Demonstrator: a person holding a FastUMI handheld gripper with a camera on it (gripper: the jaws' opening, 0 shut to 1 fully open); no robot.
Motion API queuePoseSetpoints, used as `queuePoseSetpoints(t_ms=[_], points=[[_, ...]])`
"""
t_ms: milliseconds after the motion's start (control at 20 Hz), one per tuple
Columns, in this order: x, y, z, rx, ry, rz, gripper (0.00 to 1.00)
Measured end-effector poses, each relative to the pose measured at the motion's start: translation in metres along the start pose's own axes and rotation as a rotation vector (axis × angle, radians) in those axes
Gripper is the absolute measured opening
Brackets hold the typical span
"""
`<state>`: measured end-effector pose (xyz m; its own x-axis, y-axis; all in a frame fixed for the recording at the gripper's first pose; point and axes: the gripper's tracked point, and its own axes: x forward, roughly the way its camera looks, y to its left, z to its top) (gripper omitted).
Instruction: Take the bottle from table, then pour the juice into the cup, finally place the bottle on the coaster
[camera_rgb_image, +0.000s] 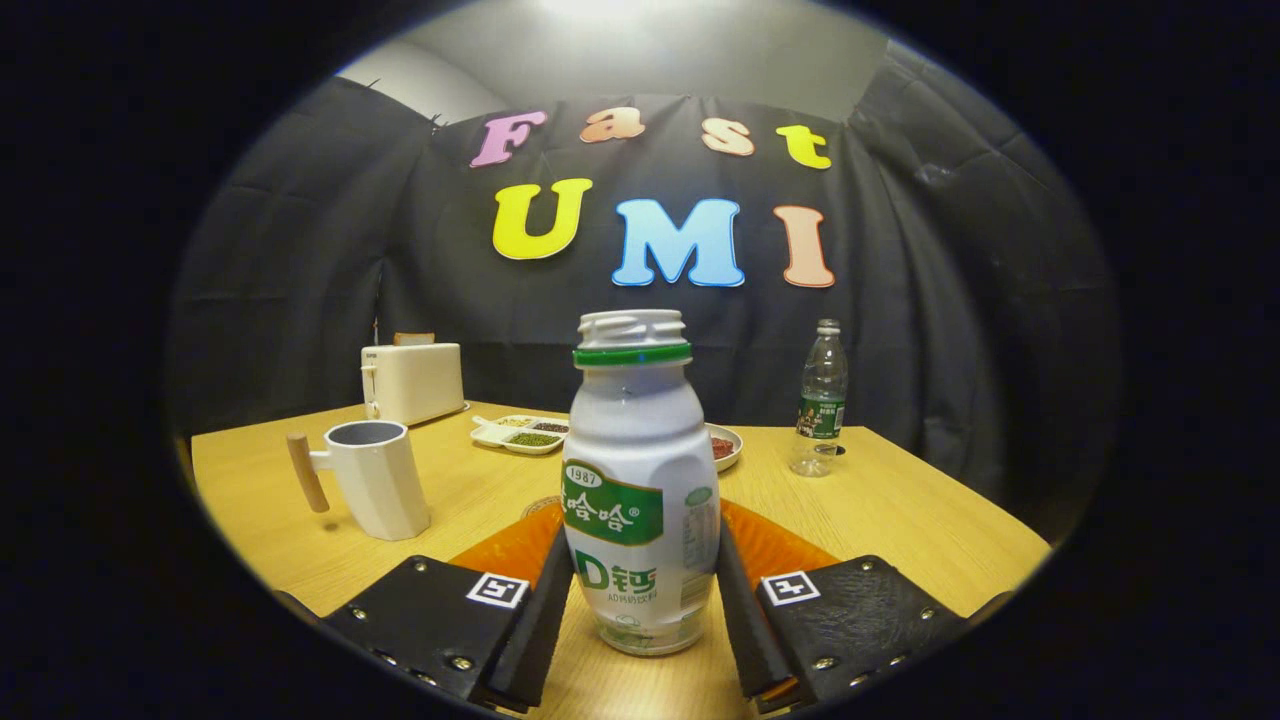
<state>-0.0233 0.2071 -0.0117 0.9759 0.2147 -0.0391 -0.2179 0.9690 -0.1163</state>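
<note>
Two fingers (640, 590) flanking bottle (640, 480), cup (372, 478) beside.

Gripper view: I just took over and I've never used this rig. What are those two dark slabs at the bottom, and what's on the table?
The camera rides on a hand-held gripper that a person carries, looking forward along its two fingers; those are the slabs. They stand either side of a white bottle with no cap, close against it, but a firm grip cannot be confirmed. The bottle's base seems to rest on the wooden table. Beyond it, to one side, sits a white cup with a wooden handle, then a toaster, a divided tray, a plate and a clear water bottle.
</note>
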Motion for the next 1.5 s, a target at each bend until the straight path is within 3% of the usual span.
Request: queuePoseSetpoints(t_ms=[850, 1500], points=[[0.026, 0.059, 0.042, -0.427, 0.021, 0.071, 0.7], [0.048, 0.086, 0.041, -0.597, 0.057, 0.1, 0.71]])
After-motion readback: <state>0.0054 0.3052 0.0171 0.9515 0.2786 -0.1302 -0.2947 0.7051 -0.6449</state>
